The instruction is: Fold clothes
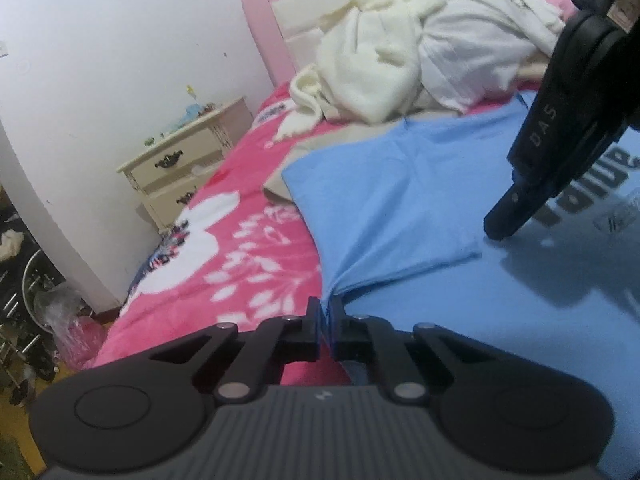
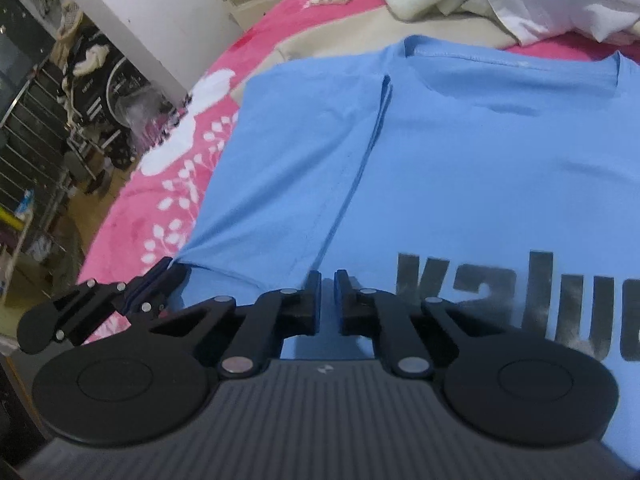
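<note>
A light blue T-shirt [image 1: 400, 184] with dark lettering lies flat on the bed, its left sleeve [image 2: 288, 168] spread out to the side. My left gripper [image 1: 327, 314] is shut on the sleeve's lower corner at the shirt's edge; the right wrist view shows it [image 2: 154, 280] pinching that corner. My right gripper [image 2: 328, 292] hovers low over the shirt's chest next to the lettering [image 2: 520, 292], its jaws drawn nearly together with no cloth seen between them. In the left wrist view its tip [image 1: 500, 228] touches the shirt just beyond the sleeve.
A pink floral blanket [image 1: 240, 260] covers the bed. White clothes [image 1: 420, 48] are heaped by the pink headboard [image 1: 264, 32]. A cream nightstand [image 1: 188, 164] stands at the left wall. Racks and clutter [image 2: 80, 100] fill the floor beyond the bed's left edge.
</note>
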Available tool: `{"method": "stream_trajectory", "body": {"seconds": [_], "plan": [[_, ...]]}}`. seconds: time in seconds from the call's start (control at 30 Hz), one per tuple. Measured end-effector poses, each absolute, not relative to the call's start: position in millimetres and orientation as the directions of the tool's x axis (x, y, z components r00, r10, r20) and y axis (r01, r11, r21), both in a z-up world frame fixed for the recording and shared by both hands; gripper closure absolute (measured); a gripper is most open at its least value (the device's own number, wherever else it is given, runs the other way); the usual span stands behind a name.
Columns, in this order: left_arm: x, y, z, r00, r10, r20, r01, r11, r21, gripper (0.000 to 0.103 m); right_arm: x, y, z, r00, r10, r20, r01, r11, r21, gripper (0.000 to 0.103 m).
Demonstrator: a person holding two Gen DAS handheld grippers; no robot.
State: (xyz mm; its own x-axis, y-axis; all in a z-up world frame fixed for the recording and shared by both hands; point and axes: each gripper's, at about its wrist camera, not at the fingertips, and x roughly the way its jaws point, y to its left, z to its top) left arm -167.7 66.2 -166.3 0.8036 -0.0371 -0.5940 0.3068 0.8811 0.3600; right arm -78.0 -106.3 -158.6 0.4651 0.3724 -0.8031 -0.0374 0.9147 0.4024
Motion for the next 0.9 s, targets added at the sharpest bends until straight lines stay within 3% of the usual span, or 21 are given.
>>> {"method": "stream_trajectory", "body": {"seconds": [0.1,0.3,0.37,0.43,0.53,0.77,0.9], "plan": [[-170.0,67.4,-168.8,0.791,-0.037,-0.61,0.324,0.872,0.367,0.098,-79.4,-107.6,-162.2,0.463,0.347,-0.816,-0.025,0.925,0.379,0.098],[-160.4,87.9,-150.8,0.791,-0.05,-0.609,0.252,0.935,0.25,0.076,-83.3,-104.4,-139.5,0.528,0.37,-0.764,-0.098,0.921,0.378,0.095],[-157.0,95.0,-144.6,0.792,-0.055,-0.609,0.226,0.952,0.208,0.076,-81.8,-102.2,-137.4,0.522,0.386,-0.761,-0.113,0.915,0.387,0.093],[-153.5,102.1,-138.4,0.792,-0.059,-0.607,0.199,0.966,0.165,0.076,-81.3,-97.9,-137.0,0.51,0.401,-0.761,-0.142,0.912,0.385,0.077],[-148.4,112.7,-129.0,0.793,-0.066,-0.605,0.158,0.982,0.1,0.075,-82.6,-84.9,-138.8,0.499,0.378,-0.779,-0.196,0.926,0.324,0.062],[-123.0,92.7,-140.8,0.78,-0.118,-0.615,0.201,0.977,0.066,0.075,-89.5,-55.1,-137.8,0.533,0.309,-0.788,-0.331,0.933,0.142,0.069],[-112.4,88.5,-156.1,0.775,-0.082,-0.627,0.178,0.98,0.093,0.074,-93.1,-38.2,-141.1,0.524,0.29,-0.801,-0.414,0.909,0.059,0.073]]}}
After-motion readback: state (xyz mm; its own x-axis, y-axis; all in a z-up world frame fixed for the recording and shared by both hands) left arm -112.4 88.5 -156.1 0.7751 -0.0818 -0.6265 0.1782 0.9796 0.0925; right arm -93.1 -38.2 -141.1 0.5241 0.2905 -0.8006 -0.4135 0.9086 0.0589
